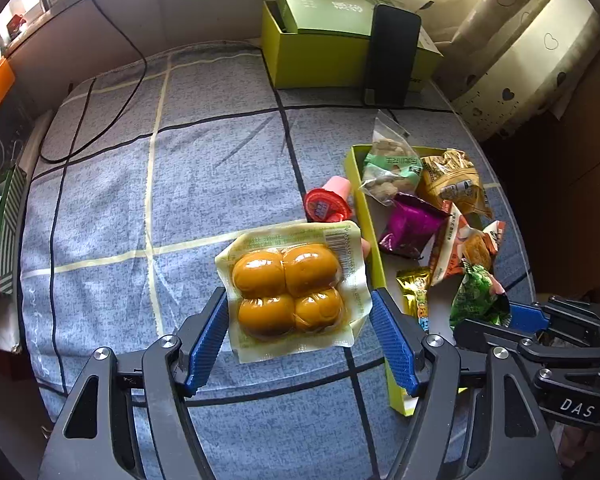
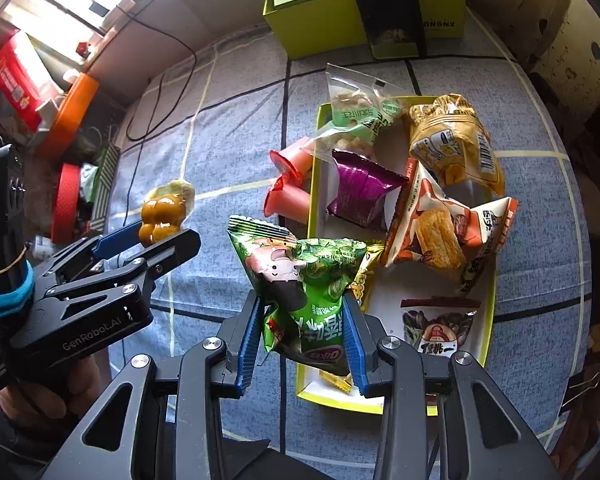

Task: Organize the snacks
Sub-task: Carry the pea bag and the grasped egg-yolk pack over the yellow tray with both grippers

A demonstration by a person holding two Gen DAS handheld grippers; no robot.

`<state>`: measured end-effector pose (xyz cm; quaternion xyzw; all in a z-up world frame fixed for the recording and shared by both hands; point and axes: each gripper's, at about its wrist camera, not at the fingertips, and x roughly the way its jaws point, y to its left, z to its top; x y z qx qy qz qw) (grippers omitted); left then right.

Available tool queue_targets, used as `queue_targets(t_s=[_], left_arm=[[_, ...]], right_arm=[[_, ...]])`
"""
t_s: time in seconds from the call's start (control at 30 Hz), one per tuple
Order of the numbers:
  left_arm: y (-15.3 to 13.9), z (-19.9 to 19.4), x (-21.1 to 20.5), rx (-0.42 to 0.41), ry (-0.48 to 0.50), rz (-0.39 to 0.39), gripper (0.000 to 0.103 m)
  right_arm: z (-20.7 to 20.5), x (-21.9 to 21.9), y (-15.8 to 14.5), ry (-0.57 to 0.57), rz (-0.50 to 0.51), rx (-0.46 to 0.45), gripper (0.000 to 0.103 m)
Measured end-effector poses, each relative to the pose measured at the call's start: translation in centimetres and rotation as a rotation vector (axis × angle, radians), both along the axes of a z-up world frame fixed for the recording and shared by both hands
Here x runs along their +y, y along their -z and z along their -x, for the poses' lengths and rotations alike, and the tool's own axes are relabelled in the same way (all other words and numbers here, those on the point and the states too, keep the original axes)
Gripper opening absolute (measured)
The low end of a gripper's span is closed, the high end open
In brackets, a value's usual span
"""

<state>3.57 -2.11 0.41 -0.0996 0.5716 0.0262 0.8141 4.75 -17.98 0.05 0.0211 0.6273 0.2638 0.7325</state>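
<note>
Holding an egg pack (image 1: pixel 294 294) lower centre of the left wrist view, the left gripper (image 1: pixel 300 338) has its blue pads on either side of the pack; the left pad touches the pack's edge, the right pad shows a small gap, so I cannot tell whether the pack is pinched. In the right wrist view the same pack (image 2: pixel 165 210) sits at that gripper's tips, clear of the cloth (image 1: pixel 160 184).

The right gripper (image 2: pixel 302 338) pinches a green bag (image 2: pixel 300 284), pads pressed on its lower half, bag upright and crumpled, lower centre of frame, over the near left corner of the tray (image 2: pixel 310 208).

Tray contents, right of centre: purple pack (image 2: pixel 360 190), orange bag (image 2: pixel 440 228), yellow bag (image 2: pixel 456 140), clear nut bag (image 2: pixel 360 112) leaning over the far rim, a seed pack (image 2: pixel 440 326) at the near end, and a gold pack (image 1: pixel 414 292) partly behind the green bag.

Two red jelly cups (image 2: pixel 288 182) lie just beside the tray's left wall, on the cloth.

Green box (image 1: pixel 320 52) at upper centre, with a dark phone (image 1: pixel 392 56) upright against its front. Black cable (image 1: pixel 100 100) runs across the upper left of the cloth.
</note>
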Motion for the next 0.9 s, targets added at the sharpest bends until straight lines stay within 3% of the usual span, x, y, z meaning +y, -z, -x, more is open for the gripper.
queue_targets(t_s=[0.9], left_arm=[[0.3, -0.3, -6.4, 0.026, 0.176, 0.055, 0.071]], right_arm=[[0.2, -7.9, 2.0, 0.16, 0.025, 0.044, 0.036]])
